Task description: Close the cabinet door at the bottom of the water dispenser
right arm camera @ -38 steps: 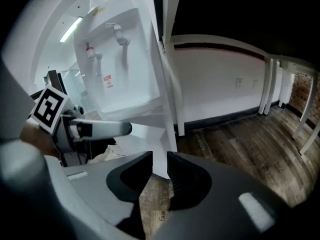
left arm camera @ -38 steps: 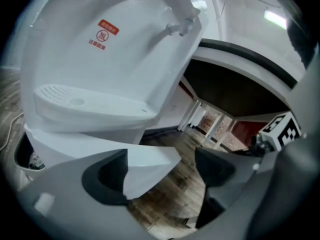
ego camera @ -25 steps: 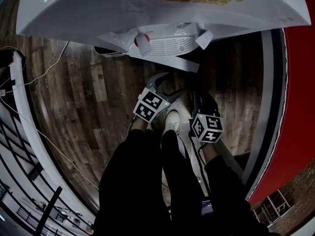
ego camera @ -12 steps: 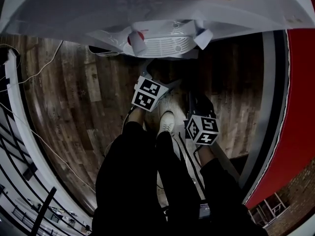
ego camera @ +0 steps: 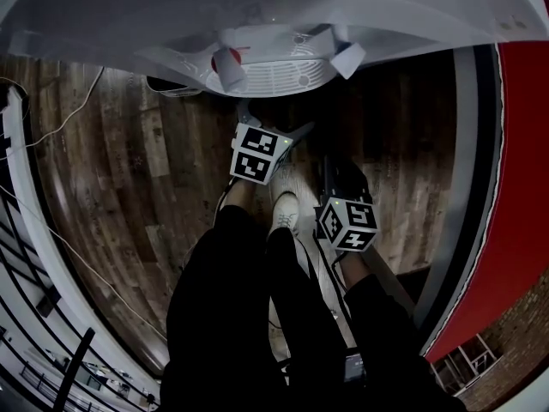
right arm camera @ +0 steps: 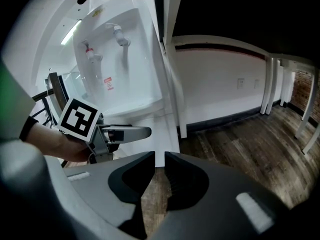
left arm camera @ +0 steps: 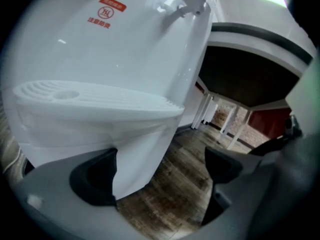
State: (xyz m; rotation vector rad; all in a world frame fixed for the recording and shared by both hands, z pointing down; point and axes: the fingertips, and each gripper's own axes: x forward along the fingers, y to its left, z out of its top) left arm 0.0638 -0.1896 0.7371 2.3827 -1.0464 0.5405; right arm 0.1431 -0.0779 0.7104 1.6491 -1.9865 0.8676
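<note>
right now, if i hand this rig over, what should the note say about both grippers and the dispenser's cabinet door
Left gripper: wide open, jaws just been opening, empty; the lower front panel of the water dispenser, likely the cabinet door, lies close by its left jaw, under the drip tray.
Right gripper: jaws a narrow slit apart, just been closing, nothing between, clear of the dispenser.
Done: nothing grips the door.
Left: no view shows its seam; check it, push flush if needed.

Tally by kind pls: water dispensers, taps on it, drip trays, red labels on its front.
water dispenser: 1
taps: 2
drip tray: 1
red label: 1
Total: 5
</note>
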